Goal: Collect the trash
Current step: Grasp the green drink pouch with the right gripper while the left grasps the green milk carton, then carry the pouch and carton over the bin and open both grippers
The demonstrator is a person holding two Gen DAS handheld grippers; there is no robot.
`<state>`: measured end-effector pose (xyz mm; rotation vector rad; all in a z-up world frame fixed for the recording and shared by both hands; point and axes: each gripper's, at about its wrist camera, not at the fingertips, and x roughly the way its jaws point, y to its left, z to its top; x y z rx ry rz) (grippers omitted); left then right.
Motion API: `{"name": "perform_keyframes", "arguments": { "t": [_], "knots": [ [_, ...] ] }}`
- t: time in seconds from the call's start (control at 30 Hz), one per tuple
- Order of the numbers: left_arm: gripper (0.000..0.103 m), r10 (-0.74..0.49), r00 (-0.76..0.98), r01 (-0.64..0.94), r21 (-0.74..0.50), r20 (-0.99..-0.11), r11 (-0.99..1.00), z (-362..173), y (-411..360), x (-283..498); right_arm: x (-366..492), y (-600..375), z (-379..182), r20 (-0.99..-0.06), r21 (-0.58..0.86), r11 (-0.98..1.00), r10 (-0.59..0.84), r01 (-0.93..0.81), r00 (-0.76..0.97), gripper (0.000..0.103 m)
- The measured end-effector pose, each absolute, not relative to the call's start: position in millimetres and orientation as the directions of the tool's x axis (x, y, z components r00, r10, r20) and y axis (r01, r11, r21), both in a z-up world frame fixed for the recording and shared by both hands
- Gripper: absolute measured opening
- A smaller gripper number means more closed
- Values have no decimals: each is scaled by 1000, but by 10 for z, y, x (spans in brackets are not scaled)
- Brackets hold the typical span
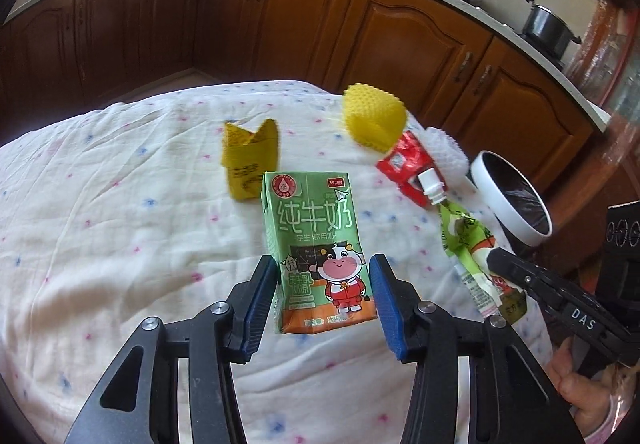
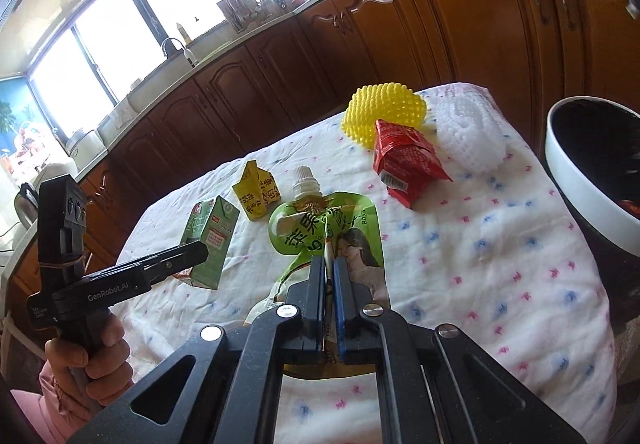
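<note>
Milk carton stands upright at centre of the left wrist frame, directly ahead of the left gripper, long axis vertical, sitting between the blue pads. Jaws are wide apart; the left pad looks at or near the carton's side, the right pad shows a clear gap, so nothing is gripped yet. This gripper is the nearer one for the carton, and closing looks like the next step. Carton is green printed paperboard, boxy and flat-faced, probably light and easy to crush. Right gripper is clamped tight on the green drink pouch: thin glossy film, white screw spout pointing to the frame's upper centre, body limp and creased. The bin, white rim with dark liner, sits at the right edge of the right wrist frame, just off the counter's edge. Also on the quilted floral cloth: a crumpled yellow carton behind the milk, a red foil packet, a yellow nubbed foam sleeve and a white foam net at upper right.
</note>
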<state>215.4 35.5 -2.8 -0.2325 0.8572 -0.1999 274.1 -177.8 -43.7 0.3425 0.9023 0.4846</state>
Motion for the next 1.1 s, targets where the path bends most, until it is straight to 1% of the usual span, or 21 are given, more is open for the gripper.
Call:
{"name": "perform_keyframes", "arguments": {
  "t": [0.2, 0.37, 0.73, 1.1],
  "knots": [
    [46, -351, 610, 189, -300, -710, 935, 33, 32, 2174, 2557, -2115, -354, -654, 471, 859, 493, -203, 574, 4],
    [46, -389, 592, 250, -298, -706, 921, 31, -249, 2276, 2429, -2448, -305, -651, 466, 873, 449, -145, 612, 4],
    [46, -425, 567, 341, -269, -706, 901, 26, -802, 2532, 2337, -3037, -338, -649, 462, 886, 370, -42, 665, 4],
    [46, -450, 532, 401, -254, -717, 880, 23, -1259, 2903, 2496, -3492, -285, -639, 446, 894, 293, 32, 711, 4]
  ]
}}
